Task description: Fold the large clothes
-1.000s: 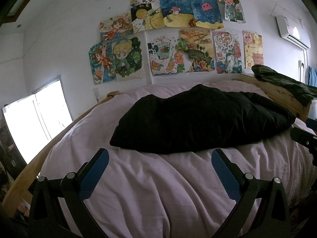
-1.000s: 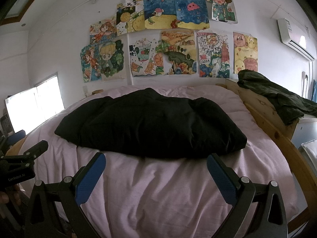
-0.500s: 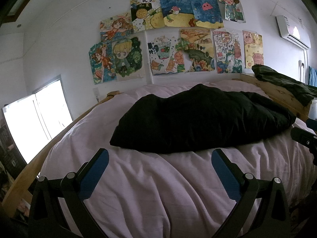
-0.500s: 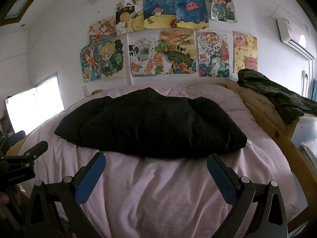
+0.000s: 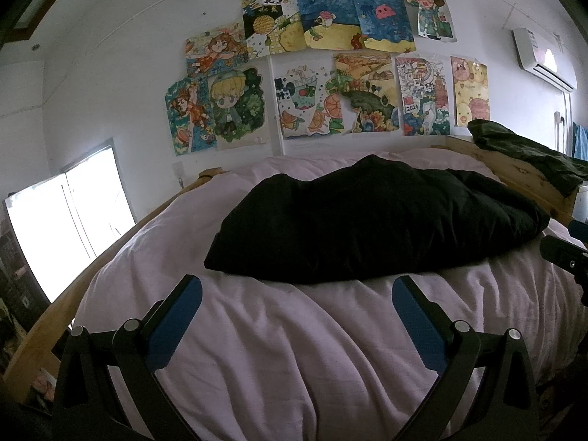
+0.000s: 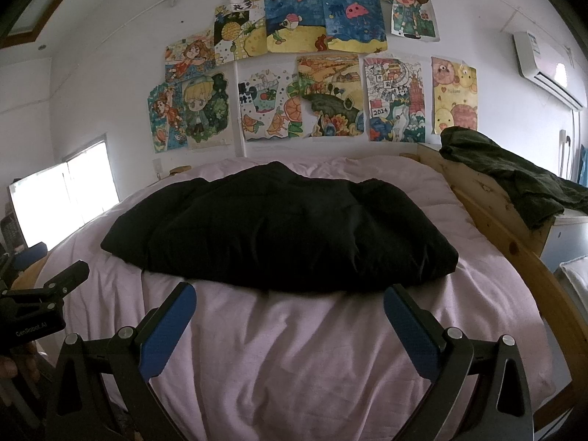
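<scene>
Left tongs (image 5: 297,292) and right tongs (image 6: 290,299) spread wide, empty. Just beyond both: black garment (image 6: 279,228) on bed (image 6: 294,349).

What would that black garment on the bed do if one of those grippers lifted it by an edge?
The black garment would probably sag and unfold, since it lies in soft, rounded folds. It looks bulky, so likely heavy for one gripper. It might also drag the wrinkled pink bedcover it rests on.

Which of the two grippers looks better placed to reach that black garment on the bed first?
Barely either. Both the right gripper and the left gripper hang open above the pink bedding, short of the black garment. The right faces it more squarely, so I'd lean right.
</scene>
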Demonstrator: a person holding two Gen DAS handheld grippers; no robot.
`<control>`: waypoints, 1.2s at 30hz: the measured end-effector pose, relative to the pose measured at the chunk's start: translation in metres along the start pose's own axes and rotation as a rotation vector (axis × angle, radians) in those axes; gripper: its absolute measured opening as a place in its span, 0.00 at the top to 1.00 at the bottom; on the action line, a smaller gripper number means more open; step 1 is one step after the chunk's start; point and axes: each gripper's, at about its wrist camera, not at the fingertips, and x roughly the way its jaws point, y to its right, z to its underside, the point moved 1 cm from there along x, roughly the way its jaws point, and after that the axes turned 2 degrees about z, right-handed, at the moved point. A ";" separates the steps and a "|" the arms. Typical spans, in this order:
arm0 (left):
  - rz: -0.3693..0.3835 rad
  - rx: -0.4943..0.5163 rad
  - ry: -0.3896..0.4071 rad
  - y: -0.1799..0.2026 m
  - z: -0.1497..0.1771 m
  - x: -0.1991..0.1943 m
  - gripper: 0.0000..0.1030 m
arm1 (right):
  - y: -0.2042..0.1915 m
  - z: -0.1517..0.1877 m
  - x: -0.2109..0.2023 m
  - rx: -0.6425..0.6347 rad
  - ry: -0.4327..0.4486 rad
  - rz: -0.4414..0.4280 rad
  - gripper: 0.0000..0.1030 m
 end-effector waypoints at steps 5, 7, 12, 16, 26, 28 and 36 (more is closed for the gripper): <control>0.001 0.001 0.000 0.000 0.000 0.000 0.01 | 0.001 0.000 0.000 0.001 0.000 0.000 0.00; 0.001 0.000 0.000 0.000 0.000 0.001 0.01 | 0.001 0.000 0.000 0.001 -0.001 -0.001 0.00; 0.003 0.002 0.000 -0.002 0.000 0.000 0.01 | 0.001 -0.001 0.000 0.002 -0.001 -0.001 0.00; 0.003 0.002 0.000 -0.002 0.000 0.002 0.01 | 0.001 0.000 -0.001 0.002 -0.002 -0.001 0.00; -0.003 0.007 0.000 -0.003 -0.001 0.002 0.01 | 0.002 -0.001 -0.001 0.002 -0.003 -0.002 0.00; -0.009 0.012 -0.001 -0.003 0.000 0.002 0.01 | 0.002 -0.001 -0.001 0.003 -0.002 -0.002 0.00; -0.037 0.003 0.030 -0.005 0.003 -0.012 0.01 | 0.002 -0.002 -0.001 0.003 -0.003 -0.002 0.00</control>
